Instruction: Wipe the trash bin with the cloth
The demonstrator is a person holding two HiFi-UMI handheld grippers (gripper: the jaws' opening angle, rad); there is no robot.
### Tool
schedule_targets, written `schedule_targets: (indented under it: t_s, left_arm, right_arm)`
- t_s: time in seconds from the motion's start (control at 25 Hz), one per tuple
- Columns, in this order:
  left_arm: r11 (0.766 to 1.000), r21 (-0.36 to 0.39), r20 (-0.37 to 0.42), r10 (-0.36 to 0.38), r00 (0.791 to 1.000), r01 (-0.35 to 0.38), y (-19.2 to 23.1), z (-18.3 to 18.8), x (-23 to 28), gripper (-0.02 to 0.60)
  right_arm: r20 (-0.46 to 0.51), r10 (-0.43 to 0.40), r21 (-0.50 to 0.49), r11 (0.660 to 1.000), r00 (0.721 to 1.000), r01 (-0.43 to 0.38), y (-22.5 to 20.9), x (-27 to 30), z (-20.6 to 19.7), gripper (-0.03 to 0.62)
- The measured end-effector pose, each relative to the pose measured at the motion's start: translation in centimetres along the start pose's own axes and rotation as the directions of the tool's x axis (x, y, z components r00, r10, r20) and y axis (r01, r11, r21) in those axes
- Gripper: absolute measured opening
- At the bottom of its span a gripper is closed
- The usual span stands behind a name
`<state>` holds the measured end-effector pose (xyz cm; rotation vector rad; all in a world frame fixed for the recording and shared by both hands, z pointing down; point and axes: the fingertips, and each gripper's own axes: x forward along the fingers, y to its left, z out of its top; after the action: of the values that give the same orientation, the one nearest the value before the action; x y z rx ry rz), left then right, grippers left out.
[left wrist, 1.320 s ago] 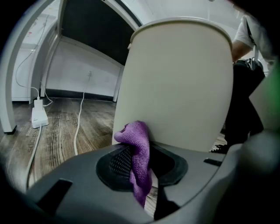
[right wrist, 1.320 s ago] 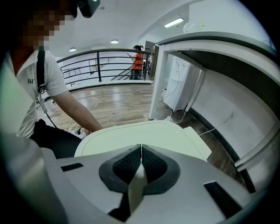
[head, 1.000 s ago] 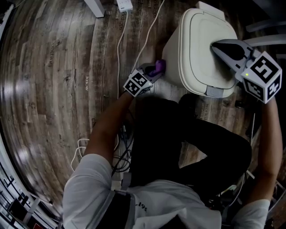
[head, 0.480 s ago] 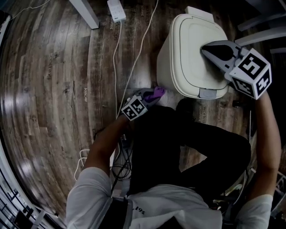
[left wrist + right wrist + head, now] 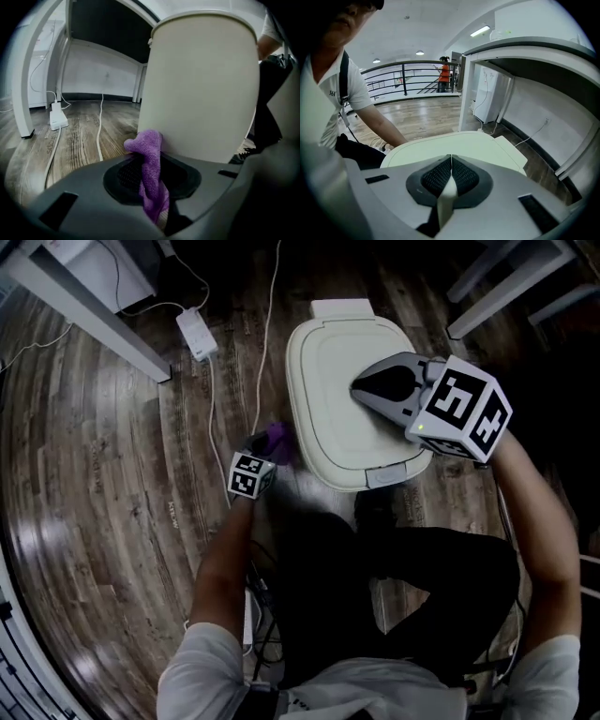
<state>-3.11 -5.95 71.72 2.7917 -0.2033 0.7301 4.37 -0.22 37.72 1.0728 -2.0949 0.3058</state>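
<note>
A cream trash bin [image 5: 337, 409] with a closed lid stands on the wooden floor; its side wall [image 5: 201, 89] fills the left gripper view. My left gripper [image 5: 265, 448] is shut on a purple cloth [image 5: 278, 441], and the cloth [image 5: 150, 176] presses against the lower part of the bin's left side. My right gripper [image 5: 366, 385] is shut with nothing between its jaws and rests on top of the lid [image 5: 445, 147].
A white power adapter [image 5: 196, 333] and white cables [image 5: 265, 324] lie on the floor left of the bin. A white desk leg [image 5: 84, 310] runs at upper left. The person's dark trousers [image 5: 394, 559] are just in front of the bin.
The head view has swung, so the bin now sits near the middle. My left gripper with the cloth has moved along the bin's left side. My right gripper stays on the lid.
</note>
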Motion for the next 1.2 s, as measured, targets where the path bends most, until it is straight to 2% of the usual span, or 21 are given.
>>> schedule_targets:
  t_s: [0.2,0.44,0.76,1.0,1.2]
  left_arm:
    - [0.999,-0.038,-0.064,-0.001,0.998,-0.002,1.0,1.0,2.7,0.083]
    - [0.999,-0.034,-0.135,-0.034,0.99,0.029,1.6,0.5,4.6,0.083]
    - [0.991,-0.017,-0.142,-0.13,0.981,0.129,-1.9,-1.5,3.6,0.083]
    - [0.986,-0.008,-0.138,-0.165,0.977,0.166,-4.1,-3.1,2.7,0.083]
    - [0.986,-0.015,-0.138,-0.169,0.976,0.168,-5.7,-4.3,1.6,0.083]
  right_arm:
    - [0.03,0.033,0.013,0.999,0.999,-0.033,0.5,-0.2,0.4,0.011]
    - [0.037,0.042,0.003,0.999,0.998,-0.042,0.5,-0.5,0.6,0.011]
    - [0.037,0.046,0.008,0.999,0.998,-0.046,0.5,-0.5,0.5,0.011]
    - [0.04,0.028,0.001,1.0,0.999,-0.028,0.3,-0.6,0.4,0.011]
    - [0.035,0.022,-0.009,1.0,0.999,-0.021,0.2,-0.4,0.3,0.011]
